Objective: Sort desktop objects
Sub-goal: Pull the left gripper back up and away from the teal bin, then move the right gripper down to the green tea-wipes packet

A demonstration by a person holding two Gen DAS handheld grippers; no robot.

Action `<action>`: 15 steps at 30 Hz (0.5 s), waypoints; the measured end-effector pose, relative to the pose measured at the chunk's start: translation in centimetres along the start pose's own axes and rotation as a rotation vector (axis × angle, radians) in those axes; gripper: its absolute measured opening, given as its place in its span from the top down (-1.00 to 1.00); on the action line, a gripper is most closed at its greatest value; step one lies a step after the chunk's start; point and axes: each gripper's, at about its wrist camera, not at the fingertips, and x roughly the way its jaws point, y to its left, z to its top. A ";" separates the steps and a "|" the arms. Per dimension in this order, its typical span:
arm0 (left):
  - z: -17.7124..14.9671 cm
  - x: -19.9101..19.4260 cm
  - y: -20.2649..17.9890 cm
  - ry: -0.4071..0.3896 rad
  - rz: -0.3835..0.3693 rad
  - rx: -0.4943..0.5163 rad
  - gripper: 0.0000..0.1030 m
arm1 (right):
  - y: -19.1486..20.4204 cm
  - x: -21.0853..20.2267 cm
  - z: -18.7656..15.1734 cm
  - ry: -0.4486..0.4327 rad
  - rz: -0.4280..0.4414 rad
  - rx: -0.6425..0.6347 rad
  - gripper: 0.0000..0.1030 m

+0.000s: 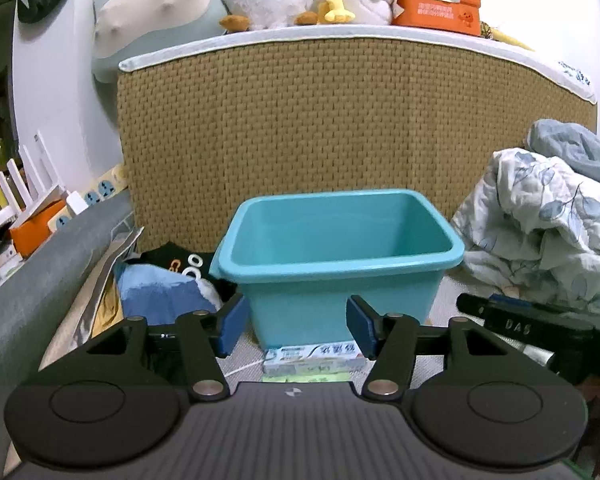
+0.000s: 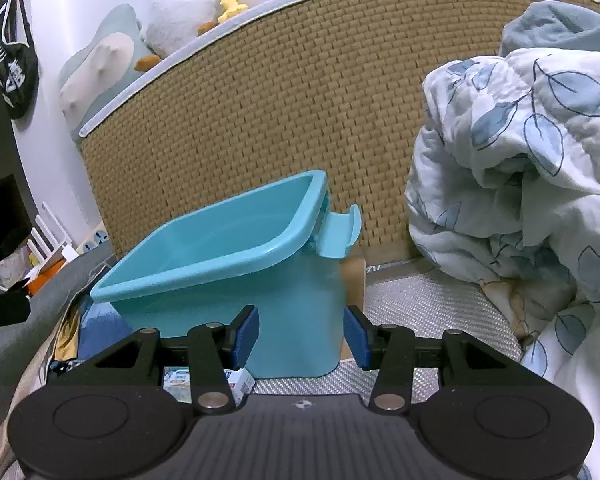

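Note:
A teal plastic bin (image 1: 340,240) stands empty on the woven mat, straight ahead in the left wrist view. My left gripper (image 1: 297,329) is open just in front of the bin's near wall. A small white and green printed box (image 1: 312,356) lies flat below and between its blue pads. In the right wrist view the bin (image 2: 220,248) sits left of centre, its handle (image 2: 338,232) sticking out to the right. My right gripper (image 2: 301,335) is open, its pads framing the bin's near corner with nothing pinched. The box (image 2: 180,380) peeks out behind its left finger.
A blue cloth bundle (image 1: 160,292) and a black item with white rings (image 1: 184,264) lie left of the bin, beside a grey ledge (image 1: 40,280). A leaf-print quilt (image 2: 520,160) is heaped on the right. A woven panel (image 1: 300,120) rises behind, with plush toys and an orange first-aid tin (image 1: 436,0) on top.

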 end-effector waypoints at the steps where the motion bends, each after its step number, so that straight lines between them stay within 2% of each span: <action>1: -0.3 0.1 0.3 0.006 0.002 -0.001 -0.17 | 0.1 0.0 0.0 0.003 0.001 -0.002 0.01; 6: -2.0 0.3 1.9 0.038 0.010 0.000 -0.17 | 0.3 0.4 -0.3 0.027 0.004 -0.015 0.01; 15: -4.5 0.5 3.7 0.065 -0.003 0.000 -0.20 | 1.8 2.4 -2.0 0.159 0.004 -0.099 0.01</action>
